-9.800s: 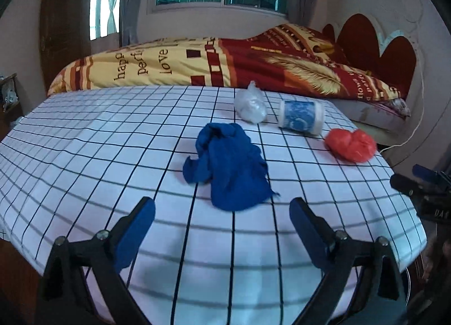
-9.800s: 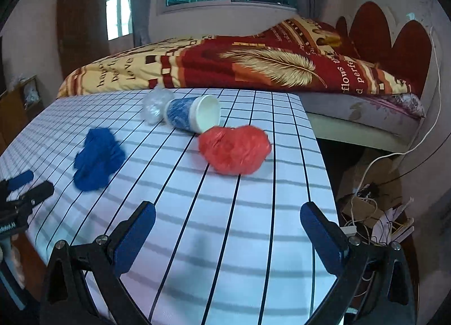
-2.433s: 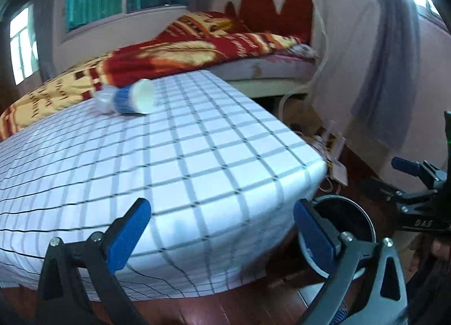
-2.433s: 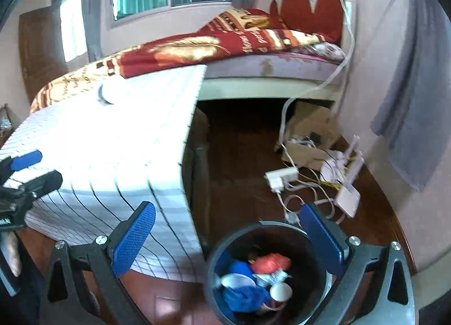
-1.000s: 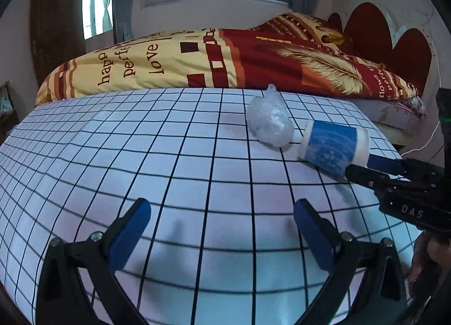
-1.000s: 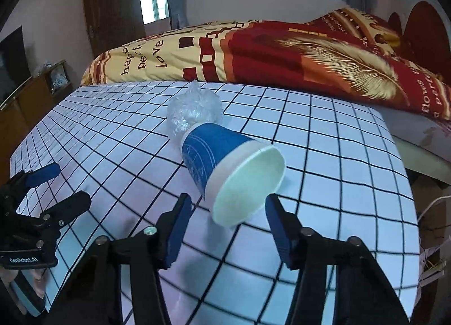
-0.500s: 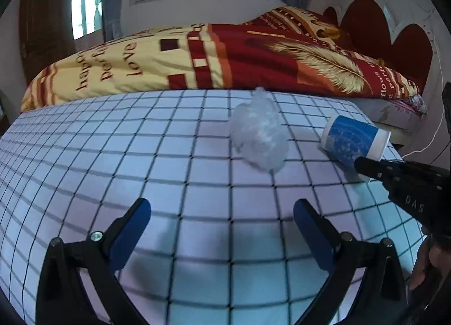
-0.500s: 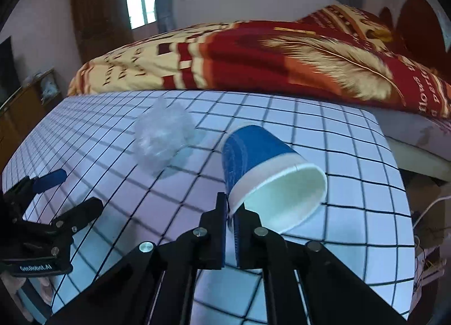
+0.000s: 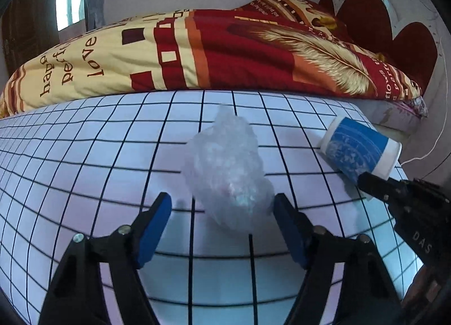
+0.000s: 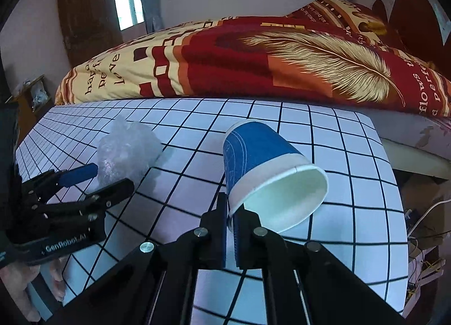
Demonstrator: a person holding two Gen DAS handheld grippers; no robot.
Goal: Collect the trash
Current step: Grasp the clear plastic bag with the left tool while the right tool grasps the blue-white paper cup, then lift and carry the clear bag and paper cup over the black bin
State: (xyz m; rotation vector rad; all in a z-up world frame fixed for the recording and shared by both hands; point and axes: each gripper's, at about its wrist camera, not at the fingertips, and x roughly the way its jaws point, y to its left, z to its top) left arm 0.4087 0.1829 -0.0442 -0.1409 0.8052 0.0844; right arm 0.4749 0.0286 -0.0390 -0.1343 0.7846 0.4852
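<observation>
A crumpled clear plastic bag point(image 9: 229, 172) lies on the white checked table point(image 9: 84, 156). My left gripper point(image 9: 222, 209) is open, its blue pads on either side of the bag's near end. The bag also shows in the right wrist view point(image 10: 126, 150), with the left gripper point(image 10: 93, 178) around it. A blue and white paper cup point(image 10: 267, 172) is held by its rim in my right gripper point(image 10: 231, 220), which is shut on it. The cup shows at the right in the left wrist view point(image 9: 358, 150).
A bed with a red and yellow feather quilt point(image 9: 225, 43) stands right behind the table. The table's right edge point(image 10: 394, 184) drops to a floor with cables point(image 10: 422, 240). A dark wooden door point(image 10: 84, 20) is at the back left.
My left gripper has moved forward to the plastic bag and narrowed around it. My right gripper has closed on the cup's rim and keeps hold of it.
</observation>
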